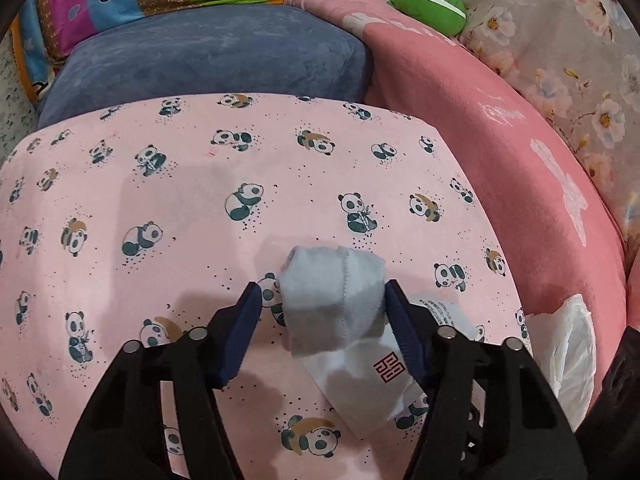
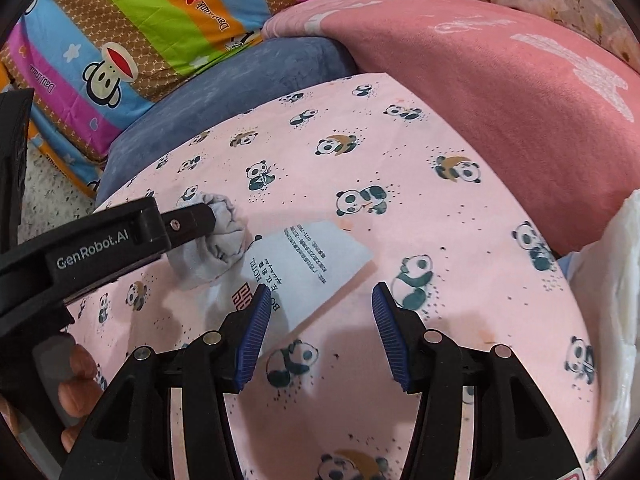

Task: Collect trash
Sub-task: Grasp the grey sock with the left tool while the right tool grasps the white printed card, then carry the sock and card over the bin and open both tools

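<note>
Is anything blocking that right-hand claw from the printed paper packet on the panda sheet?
Nothing visible does. The right gripper stands open just above the paper packet, with only bare panda sheet around. The rolled grey sock sits at the packet's far corner.

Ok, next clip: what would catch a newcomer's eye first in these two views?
Probably the pale grey rolled-up cloth bundle lying between the left claw's blue pads on the pink panda-print sheet, with the right-hand pad touching it. Next, the flat white printed paper wrapper beside it, just ahead of the open right claw. Behind both, the bright striped cartoon quilt stands out.
</note>
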`<state>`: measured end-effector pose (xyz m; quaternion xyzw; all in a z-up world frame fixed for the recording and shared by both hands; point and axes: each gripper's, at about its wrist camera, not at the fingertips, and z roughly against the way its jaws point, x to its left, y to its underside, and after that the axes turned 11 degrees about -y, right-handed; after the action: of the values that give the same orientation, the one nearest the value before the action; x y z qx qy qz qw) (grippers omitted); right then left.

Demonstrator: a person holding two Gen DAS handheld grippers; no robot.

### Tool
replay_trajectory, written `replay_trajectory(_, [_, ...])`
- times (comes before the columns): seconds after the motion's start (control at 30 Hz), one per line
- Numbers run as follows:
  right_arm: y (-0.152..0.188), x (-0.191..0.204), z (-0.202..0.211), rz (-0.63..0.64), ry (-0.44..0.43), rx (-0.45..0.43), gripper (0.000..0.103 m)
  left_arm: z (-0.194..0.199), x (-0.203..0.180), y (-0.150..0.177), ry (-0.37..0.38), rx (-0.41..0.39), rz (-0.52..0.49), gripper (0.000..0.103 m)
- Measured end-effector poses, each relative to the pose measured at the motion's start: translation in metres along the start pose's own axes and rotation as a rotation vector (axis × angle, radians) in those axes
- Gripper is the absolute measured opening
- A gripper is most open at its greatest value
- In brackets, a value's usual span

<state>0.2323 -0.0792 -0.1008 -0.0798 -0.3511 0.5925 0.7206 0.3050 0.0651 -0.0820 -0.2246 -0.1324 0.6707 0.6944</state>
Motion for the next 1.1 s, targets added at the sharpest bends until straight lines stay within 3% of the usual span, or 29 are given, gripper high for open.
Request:
replay_trajectory(0.03, [0.0, 0.001, -0.002, 0.001, -0.003, -0.002, 0.052, -0.001, 0.002, 0.0, 0.016, 0.004, 0.004, 0.046])
replay_trajectory(0.2, [-0.001, 0.011, -0.01, 0.027, -0.006, -0.011, 0.053, 0.004, 0.01, 0.003, 0.029, -0.003, 0.025, 0.039])
replay_trajectory(0.27, [-0.001, 0.014, -0.01, 0.034, -0.007, -0.011, 0.045, 0.006, 0.014, 0.004, 0.024, -0.005, 0.036, 0.037])
replay_trajectory(0.37, [0.002, 0.019, -0.01, 0.044, -0.016, -0.004, 0.024, 0.011, 0.02, 0.006, 0.011, -0.009, 0.05, 0.036])
replay_trajectory(0.4, [0.002, 0.022, -0.01, 0.05, -0.016, -0.002, 0.007, 0.012, 0.022, 0.007, 0.005, -0.011, 0.053, 0.036])
replay_trajectory(0.43, [0.003, 0.024, -0.009, 0.057, -0.015, 0.003, 0.004, 0.014, 0.023, 0.008, 0.0, -0.013, 0.056, 0.036])
replay_trajectory(0.77, [0.014, 0.042, 0.034, 0.097, -0.013, -0.054, 0.001, 0.054, 0.027, 0.026, -0.012, -0.048, 0.055, 0.035])
replay_trajectory(1.1, [0.03, 0.038, 0.108, 0.094, 0.046, -0.15, 0.001, 0.109, -0.006, 0.053, 0.035, -0.097, -0.008, 0.035])
